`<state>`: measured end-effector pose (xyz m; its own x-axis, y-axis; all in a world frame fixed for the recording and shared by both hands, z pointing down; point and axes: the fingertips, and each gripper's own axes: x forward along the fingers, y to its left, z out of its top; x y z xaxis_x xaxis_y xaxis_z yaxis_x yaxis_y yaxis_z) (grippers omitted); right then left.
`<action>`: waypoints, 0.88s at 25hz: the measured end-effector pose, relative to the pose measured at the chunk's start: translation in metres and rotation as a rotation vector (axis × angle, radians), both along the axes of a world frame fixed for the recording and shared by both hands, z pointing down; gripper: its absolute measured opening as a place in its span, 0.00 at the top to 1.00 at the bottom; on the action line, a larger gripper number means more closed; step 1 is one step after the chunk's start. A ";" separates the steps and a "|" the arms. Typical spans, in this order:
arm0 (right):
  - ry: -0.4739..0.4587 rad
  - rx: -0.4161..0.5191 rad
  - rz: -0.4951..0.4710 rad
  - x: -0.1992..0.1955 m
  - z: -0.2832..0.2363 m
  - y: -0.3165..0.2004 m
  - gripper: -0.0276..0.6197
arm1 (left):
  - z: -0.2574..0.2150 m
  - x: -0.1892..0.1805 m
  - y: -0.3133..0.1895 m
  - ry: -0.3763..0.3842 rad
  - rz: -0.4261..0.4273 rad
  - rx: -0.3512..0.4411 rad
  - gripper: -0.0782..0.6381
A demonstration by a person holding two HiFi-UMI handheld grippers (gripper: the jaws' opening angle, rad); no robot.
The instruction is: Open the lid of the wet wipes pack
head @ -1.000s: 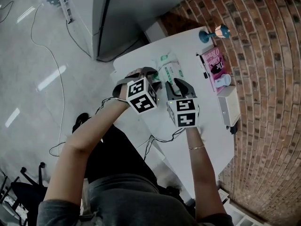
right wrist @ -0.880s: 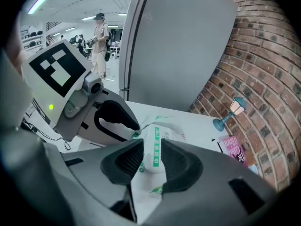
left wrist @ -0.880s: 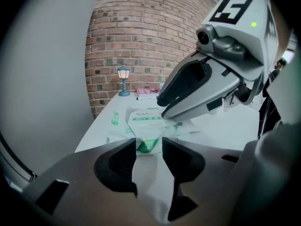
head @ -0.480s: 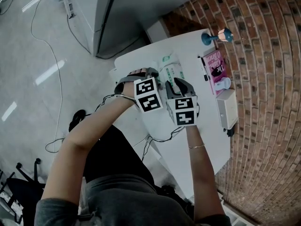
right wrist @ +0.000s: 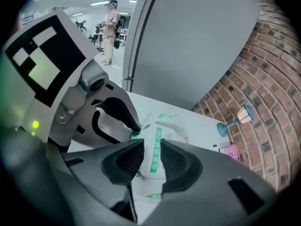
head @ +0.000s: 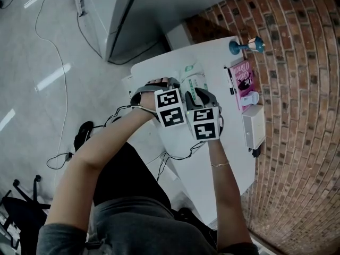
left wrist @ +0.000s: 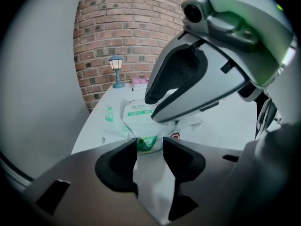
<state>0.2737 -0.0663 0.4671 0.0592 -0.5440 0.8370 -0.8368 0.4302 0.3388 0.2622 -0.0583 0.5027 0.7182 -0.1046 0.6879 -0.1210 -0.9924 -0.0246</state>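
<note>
- Left gripper (left wrist: pixel 149 147): jaws wide apart, just been opening; pack (left wrist: pixel 140 116) edge at its tips, ungripped
- Right gripper (right wrist: pixel 151 149): jaws narrower, just been closing; pack between them, unpinched

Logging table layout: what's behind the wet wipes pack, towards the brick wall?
A small lamp and a pink book, behind the wet wipes pack. The right gripper, jaws just closing with the pack between them, hides the table beside those.

white soft wet wipes pack with green print (head: pixel 192 77): near end hidden beneath left gripper (left wrist: pixel 149 147) and right gripper (right wrist: pixel 151 159); lid not made out; lettering illegible.
</note>
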 end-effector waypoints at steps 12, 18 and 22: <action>0.040 -0.128 -0.050 0.000 0.014 -0.002 0.78 | 0.000 0.000 0.000 -0.001 0.019 0.005 0.64; 0.071 -0.164 -0.080 0.000 0.017 -0.002 0.79 | 0.000 0.001 0.001 0.001 0.018 0.022 0.64; 0.069 -0.166 -0.074 0.000 0.017 -0.002 0.79 | 0.001 0.000 0.001 0.000 0.016 0.024 0.64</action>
